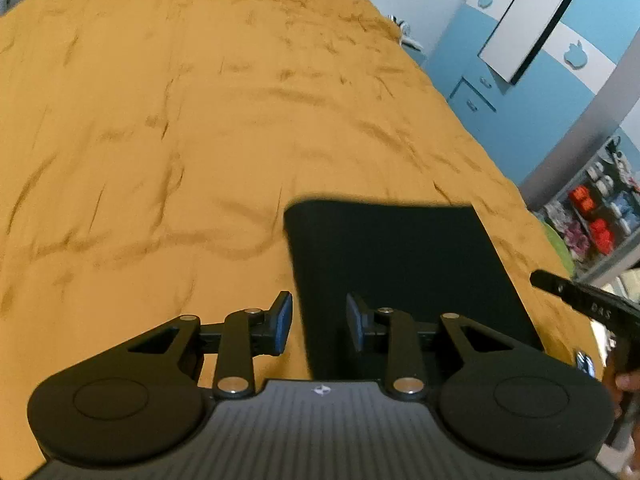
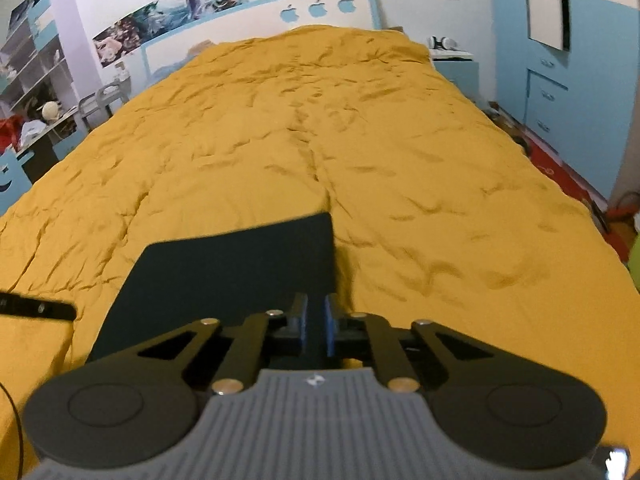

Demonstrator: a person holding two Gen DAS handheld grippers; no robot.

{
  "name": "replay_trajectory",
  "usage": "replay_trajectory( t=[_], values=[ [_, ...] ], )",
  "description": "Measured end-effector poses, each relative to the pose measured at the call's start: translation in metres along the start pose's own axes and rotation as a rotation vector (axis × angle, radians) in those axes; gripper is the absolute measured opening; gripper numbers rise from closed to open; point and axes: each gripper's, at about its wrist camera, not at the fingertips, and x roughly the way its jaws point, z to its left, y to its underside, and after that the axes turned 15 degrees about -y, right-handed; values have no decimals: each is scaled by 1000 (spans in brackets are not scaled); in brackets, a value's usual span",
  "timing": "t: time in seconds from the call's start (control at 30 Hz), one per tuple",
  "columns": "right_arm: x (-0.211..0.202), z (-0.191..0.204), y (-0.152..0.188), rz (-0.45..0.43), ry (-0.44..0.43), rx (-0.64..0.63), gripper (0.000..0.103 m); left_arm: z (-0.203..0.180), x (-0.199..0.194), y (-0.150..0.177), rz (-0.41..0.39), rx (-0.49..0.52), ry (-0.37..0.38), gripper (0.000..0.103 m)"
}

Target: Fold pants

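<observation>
The black pants (image 1: 404, 264) lie flat on the yellow bedspread (image 1: 180, 120) as a neat dark rectangle. My left gripper (image 1: 319, 322) is open, its blue-padded fingers either side of the pants' near left edge, holding nothing. In the right wrist view the pants (image 2: 236, 276) lie ahead and to the left. My right gripper (image 2: 316, 326) has its pads nearly together over the pants' near right corner; dark cloth shows in the narrow gap. The right gripper's body also shows in the left wrist view (image 1: 580, 300).
The yellow bedspread (image 2: 320, 140) covers a large bed. A blue and white wardrobe (image 2: 560, 60) stands to the right, a nightstand (image 2: 456, 64) by the headboard (image 2: 260, 20), and cluttered shelves (image 2: 32, 80) to the left. A storage rack (image 1: 596, 216) is at right.
</observation>
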Motion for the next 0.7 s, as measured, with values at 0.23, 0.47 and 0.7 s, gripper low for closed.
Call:
replay_trajectory(
  t=[0.23, 0.47, 0.7],
  values=[
    [52, -18, -24, 33, 8, 2, 2, -16, 61, -28, 6, 3, -51, 29],
    [96, -51, -6, 101, 14, 79, 3, -10, 105, -28, 37, -22, -76, 37],
    [100, -49, -11, 92, 82, 76, 6, -5, 95, -40, 31, -52, -134, 36]
  ],
)
